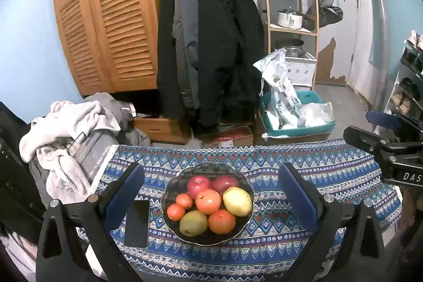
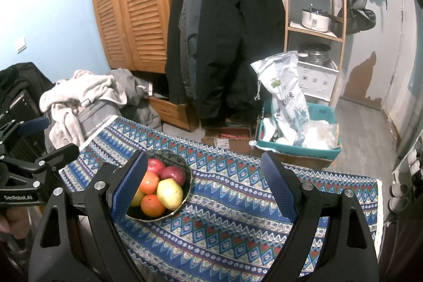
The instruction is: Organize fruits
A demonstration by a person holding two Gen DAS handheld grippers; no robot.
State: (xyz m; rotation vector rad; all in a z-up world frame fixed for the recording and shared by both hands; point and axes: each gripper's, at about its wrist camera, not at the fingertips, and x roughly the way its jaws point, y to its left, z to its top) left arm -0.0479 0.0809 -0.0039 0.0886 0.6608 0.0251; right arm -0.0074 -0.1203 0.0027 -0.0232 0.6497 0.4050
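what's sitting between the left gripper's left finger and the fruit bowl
A black phone lies flat on the patterned tablecloth there, beside the bowl, seen in the left wrist view.

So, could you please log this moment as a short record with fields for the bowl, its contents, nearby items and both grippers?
surface: patterned tablecloth
container: dark bowl, upright on the cloth
contents: two red apples, three larger oranges, two small oranges, two yellow-green pears
beside bowl: black phone, flat on the cloth
left gripper: open, empty, framing the bowl
right gripper: open, empty
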